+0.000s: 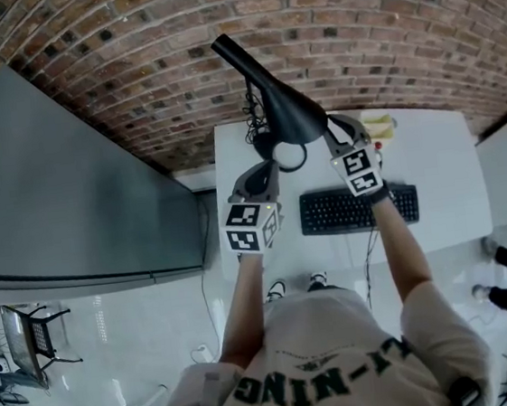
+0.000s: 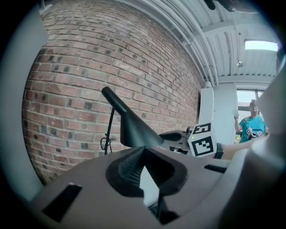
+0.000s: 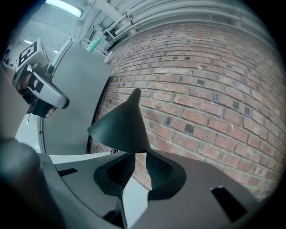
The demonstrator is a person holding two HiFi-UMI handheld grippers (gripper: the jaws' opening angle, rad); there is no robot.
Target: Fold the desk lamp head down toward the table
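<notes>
The black cone-shaped lamp head (image 1: 280, 103) (image 2: 134, 129) (image 3: 121, 127) slants over the back of the white table (image 1: 440, 167), its white-lined mouth facing down toward me. Its thin stem (image 2: 110, 127) with a cable loop stands by the brick wall. My right gripper (image 1: 333, 134) (image 3: 140, 154) sits at the shade's right rim, and the rim's edge is wedged between its fingertips. My left gripper (image 1: 263, 171) (image 2: 143, 154) hangs a little below and left of the shade, its tips together with nothing between them.
A black keyboard (image 1: 359, 208) lies on the table in front of the lamp, and a small yellow item (image 1: 379, 124) sits behind my right gripper. A tall grey cabinet (image 1: 62, 201) stands on the left. A person in teal (image 2: 252, 127) stands far off.
</notes>
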